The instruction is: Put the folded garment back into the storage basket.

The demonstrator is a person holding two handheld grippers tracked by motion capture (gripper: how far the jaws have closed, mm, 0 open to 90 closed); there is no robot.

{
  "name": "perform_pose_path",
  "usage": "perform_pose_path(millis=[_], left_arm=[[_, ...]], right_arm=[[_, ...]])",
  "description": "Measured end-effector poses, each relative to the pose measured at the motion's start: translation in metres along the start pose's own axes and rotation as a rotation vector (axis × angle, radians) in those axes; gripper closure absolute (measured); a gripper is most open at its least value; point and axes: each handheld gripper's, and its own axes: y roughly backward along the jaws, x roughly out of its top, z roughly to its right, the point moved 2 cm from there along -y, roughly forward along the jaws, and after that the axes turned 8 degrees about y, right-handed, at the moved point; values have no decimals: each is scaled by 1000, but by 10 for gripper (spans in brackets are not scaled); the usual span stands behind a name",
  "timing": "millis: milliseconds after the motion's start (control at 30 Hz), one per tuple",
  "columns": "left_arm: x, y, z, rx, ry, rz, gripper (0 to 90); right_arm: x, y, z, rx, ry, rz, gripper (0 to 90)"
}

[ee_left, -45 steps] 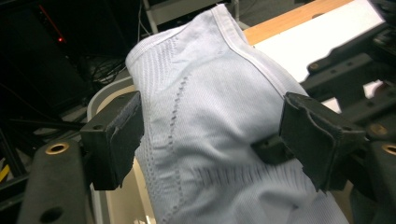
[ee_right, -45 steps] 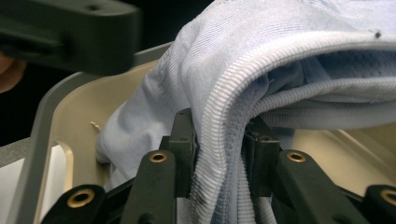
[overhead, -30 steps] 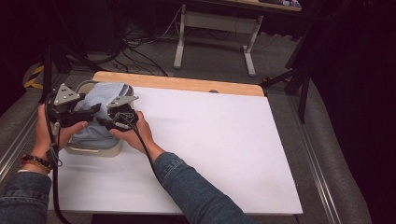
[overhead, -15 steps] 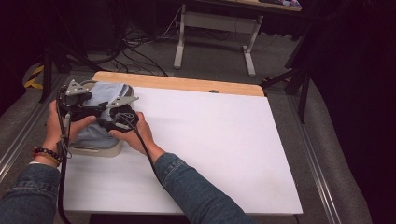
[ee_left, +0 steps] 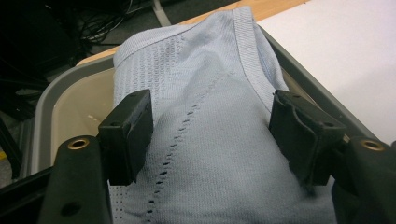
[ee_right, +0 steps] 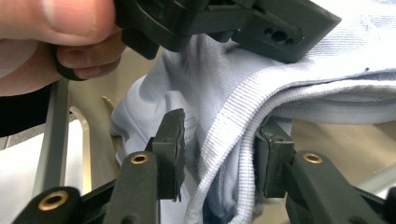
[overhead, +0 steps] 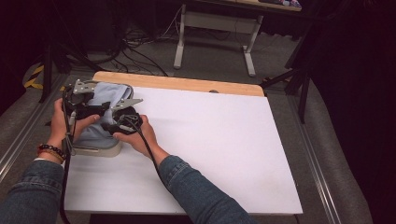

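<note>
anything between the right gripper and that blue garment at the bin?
Nothing visible. The garment's ribbed edge hangs between the right gripper's jaws, which have just been opening. The left gripper straddles the same cloth over the bin.

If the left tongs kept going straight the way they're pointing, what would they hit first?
Most likely the light blue garment, already bunched between the left tongs. Beyond it lies the grey bin, though depth is hard to judge.

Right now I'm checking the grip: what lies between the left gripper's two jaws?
A bunched fold of the light blue knit garment fills the gap between the left gripper's jaws, above the grey bin, as the left gripper view shows.
</note>
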Motion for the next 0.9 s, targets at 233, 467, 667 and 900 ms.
perform_pose_path(millis=[233,467,667,900], left_arm=[[1,-5,-3,31,4,-10,323],[2,-13,-8,40,3,-30,342],[2,-15,-8,2,-25,-34,476],[-2,-19,-13,6,-40,-66,790]], right_arm=[[-2,22,-2,-33,59,-7,523],[-9,68,-4,-38,93,45,527],[-21,113,-7,-70,153,75,555],[-50,170,-8,-151,187,93,547]])
